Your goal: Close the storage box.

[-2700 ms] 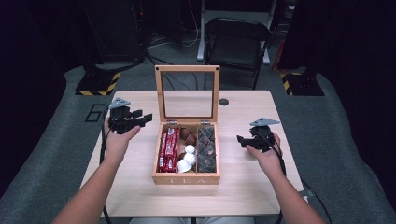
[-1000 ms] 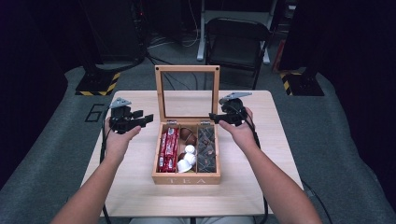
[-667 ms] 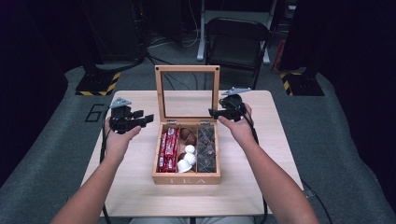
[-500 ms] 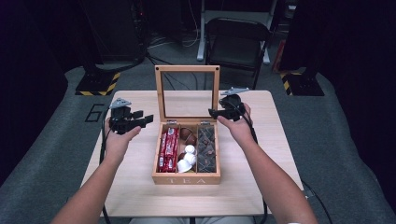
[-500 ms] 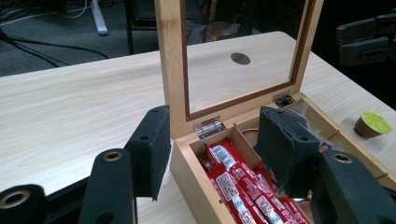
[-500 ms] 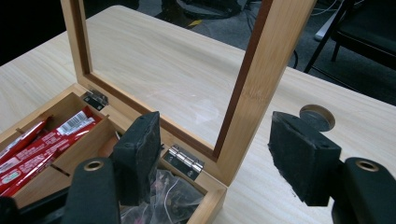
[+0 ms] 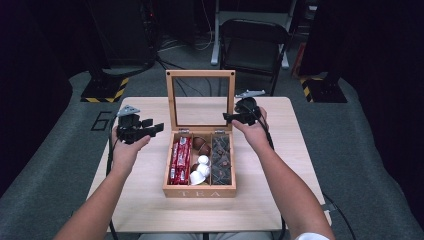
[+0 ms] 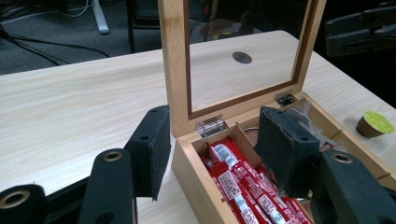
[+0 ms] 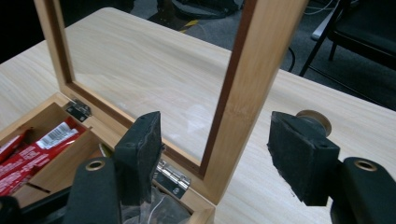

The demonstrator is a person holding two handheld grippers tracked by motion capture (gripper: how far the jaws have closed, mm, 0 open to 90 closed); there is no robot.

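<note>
Inside the wooden tea box (image 7: 200,190), just below the left gripper (image 8: 210,154), red packets (image 8: 243,186) are packed beside capsules (image 7: 200,170) and dark sachets (image 7: 221,160). Its upright glass lid (image 9: 252,93) is straddled, ungripped, by the parted jaws of the right gripper (image 9: 219,149); nothing is held by either. A pale wooden table (image 7: 300,150) is set in a dark room.

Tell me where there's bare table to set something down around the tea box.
The strip between the box front and the near table edge is bare, as is the stretch behind the upright lid. It is crowded beside the lid: the left gripper and right gripper flank it.
</note>
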